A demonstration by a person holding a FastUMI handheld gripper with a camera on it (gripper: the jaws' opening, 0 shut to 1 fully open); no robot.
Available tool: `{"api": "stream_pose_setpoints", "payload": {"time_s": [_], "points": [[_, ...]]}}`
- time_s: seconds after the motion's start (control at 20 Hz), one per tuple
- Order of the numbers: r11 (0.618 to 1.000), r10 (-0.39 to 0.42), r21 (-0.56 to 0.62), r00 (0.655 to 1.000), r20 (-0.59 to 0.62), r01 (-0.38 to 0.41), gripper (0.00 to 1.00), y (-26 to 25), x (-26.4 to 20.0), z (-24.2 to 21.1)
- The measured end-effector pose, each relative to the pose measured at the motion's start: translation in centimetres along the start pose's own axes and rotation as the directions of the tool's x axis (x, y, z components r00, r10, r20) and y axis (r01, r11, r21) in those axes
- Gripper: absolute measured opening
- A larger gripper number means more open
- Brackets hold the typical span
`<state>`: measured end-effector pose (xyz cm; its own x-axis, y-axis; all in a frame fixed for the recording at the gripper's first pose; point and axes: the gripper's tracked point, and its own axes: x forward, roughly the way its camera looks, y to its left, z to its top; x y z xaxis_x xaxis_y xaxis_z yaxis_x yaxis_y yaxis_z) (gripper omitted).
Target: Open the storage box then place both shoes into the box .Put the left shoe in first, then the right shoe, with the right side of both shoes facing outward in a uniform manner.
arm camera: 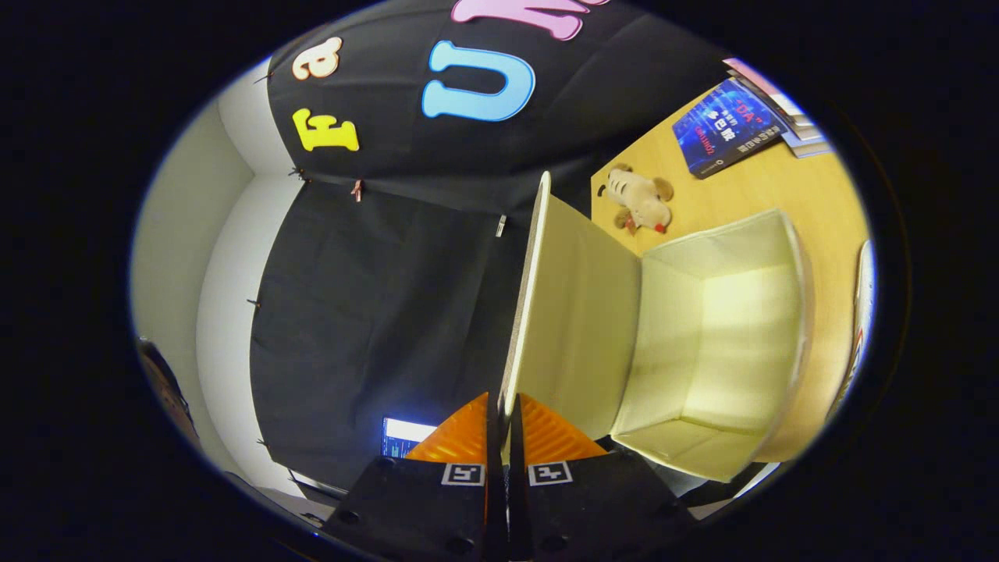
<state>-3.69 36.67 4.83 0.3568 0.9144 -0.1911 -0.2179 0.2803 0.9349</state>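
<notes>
On the wooden tabletop we see the storage box, pale cream, with its hollow inside facing us and nothing inside it. Its lid is swung up and away from the opening, so the box is already open. Our tongs are closed to a thin slit on the free edge of that lid: the edge runs straight down between the two fingers, and both seem to press on it. Toward the far edge of the tabletop, beyond the box, a small plush toy lies on its side, well apart from the box. Near the far corner a blue book rests flat, with more books stacked just beside it. Below the tongs, by the booth wall, a lit screen glows.
</notes>
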Motion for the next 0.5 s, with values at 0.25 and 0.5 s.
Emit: {"api": "stream_pose_setpoints", "payload": {"time_s": [0.25, 0.5], "points": [[1.0, -0.009, -0.025, 0.999, -0.041, 0.008, 0.06, 2.2, 7.5, -1.5], [0.999, -0.049, -0.021, 0.995, -0.083, 0.047, 0.07, 2.0, 14.6, -3.0]]}}
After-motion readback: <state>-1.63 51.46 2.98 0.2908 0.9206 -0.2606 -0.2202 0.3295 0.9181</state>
